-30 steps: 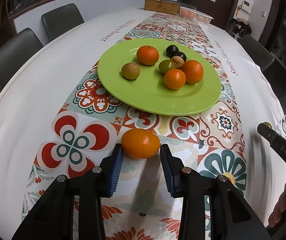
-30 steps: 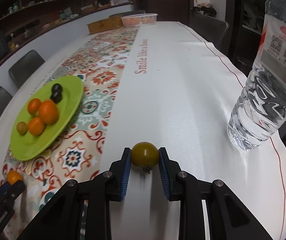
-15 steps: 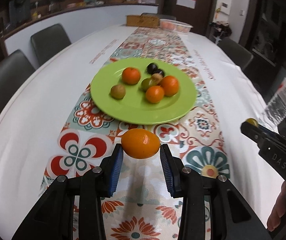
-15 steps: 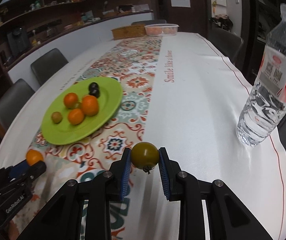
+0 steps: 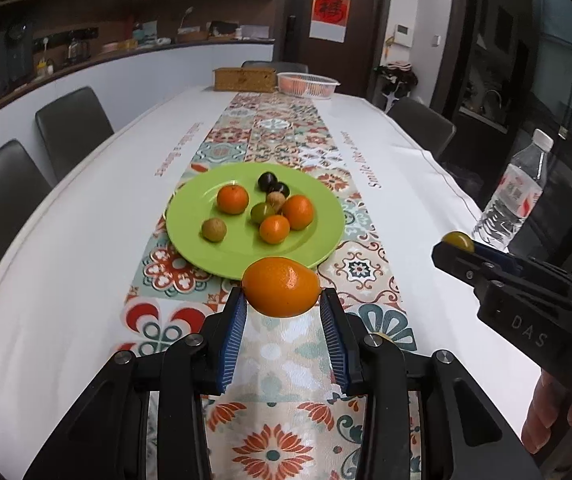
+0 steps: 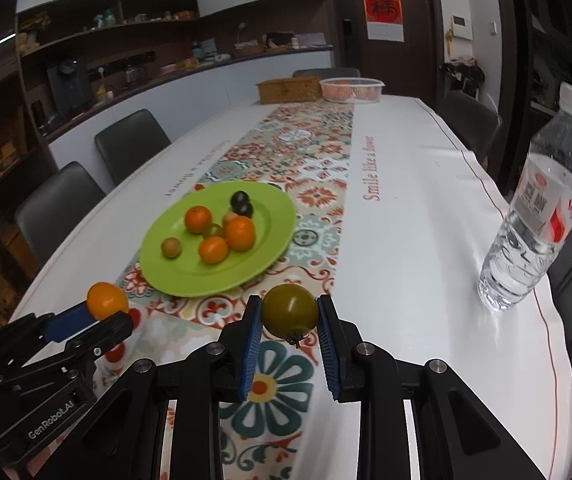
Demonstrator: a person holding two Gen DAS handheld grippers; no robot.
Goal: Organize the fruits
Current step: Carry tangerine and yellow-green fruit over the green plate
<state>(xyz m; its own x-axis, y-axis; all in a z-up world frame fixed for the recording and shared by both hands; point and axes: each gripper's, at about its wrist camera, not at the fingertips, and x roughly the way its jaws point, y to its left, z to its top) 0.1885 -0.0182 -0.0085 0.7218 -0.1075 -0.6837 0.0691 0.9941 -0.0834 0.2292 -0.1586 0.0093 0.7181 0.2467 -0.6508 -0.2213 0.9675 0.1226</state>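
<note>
Orange and glossy, the oval fruit (image 5: 280,287) sat clamped between the ribbed blue pads (image 5: 232,340) of the left gripper (image 5: 282,334), its long axis running crosswise from pad to pad, the jaws parted only as wide as the fruit. It hung above the patterned runner (image 5: 286,396), just short of the plate's near rim. The plate (image 5: 194,236), smooth lime green and round, lay straight ahead of that gripper, so the coming move looked like a short push forward and a drop. The right gripper (image 6: 289,338) was nearly closed on a small olive-green tomato (image 6: 289,312), round and shiny, its dried stem pointing down. From the right gripper the plate lay ahead and to the left, somewhat farther off, so the left hand seemed the nearer one. On the plate rested three round oranges (image 5: 232,199), a green tomato (image 5: 262,212), two dark glossy plums (image 5: 266,180) and two dull brownish fruits (image 5: 214,229), clustered at the middle and far side, which left the near side of the plate bare for both newcomers. A clear ridged plastic bottle (image 6: 537,224) stood upright well to the right of the plate, on the white cloth (image 6: 417,216).
</note>
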